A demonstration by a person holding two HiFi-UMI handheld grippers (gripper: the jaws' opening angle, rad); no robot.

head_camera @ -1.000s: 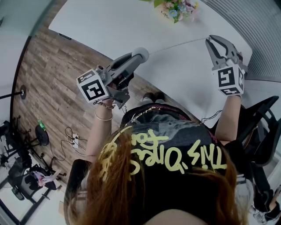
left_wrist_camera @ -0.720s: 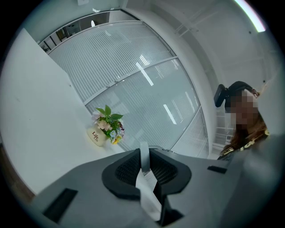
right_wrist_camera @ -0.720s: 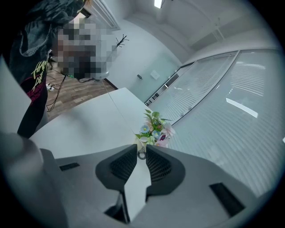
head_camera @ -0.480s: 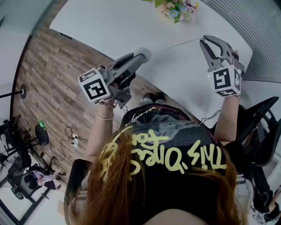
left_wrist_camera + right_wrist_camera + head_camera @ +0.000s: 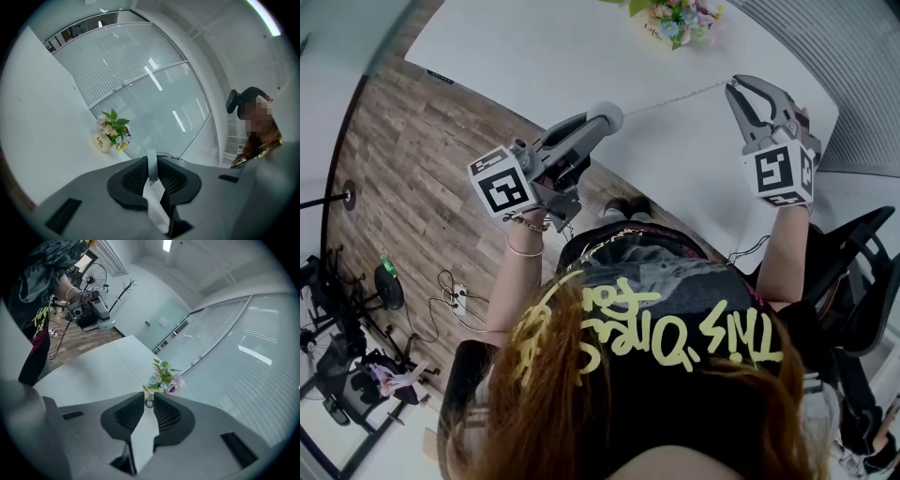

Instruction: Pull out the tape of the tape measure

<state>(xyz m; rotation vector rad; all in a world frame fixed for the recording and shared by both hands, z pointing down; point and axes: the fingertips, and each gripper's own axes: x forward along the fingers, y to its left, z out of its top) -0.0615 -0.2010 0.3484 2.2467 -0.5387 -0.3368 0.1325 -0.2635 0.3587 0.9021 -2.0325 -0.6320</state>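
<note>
In the head view my left gripper (image 5: 605, 120) is shut on the round whitish tape measure case (image 5: 607, 114), held over the white table's (image 5: 534, 56) near edge. A thin tape (image 5: 675, 97) runs taut from the case to my right gripper (image 5: 733, 86), which is shut on the tape's end. In the left gripper view the case's pale rim (image 5: 151, 154) sits clamped between the jaws of the left gripper (image 5: 152, 165). In the right gripper view a small end ring (image 5: 149, 403) is pinched at the tips of the right gripper (image 5: 149, 398), and the case (image 5: 107, 324) shows far off.
A small pot of flowers (image 5: 680, 19) stands at the table's far edge, also visible as the flower pot (image 5: 110, 133) and the flowers (image 5: 161, 378). A black chair (image 5: 862, 244) is at the right. Cables and stands (image 5: 356, 319) lie on the wooden floor at the left.
My right gripper has shifted slightly to the left with the tape's end. The left gripper and the case have hardly moved; the tape stays stretched between them.
</note>
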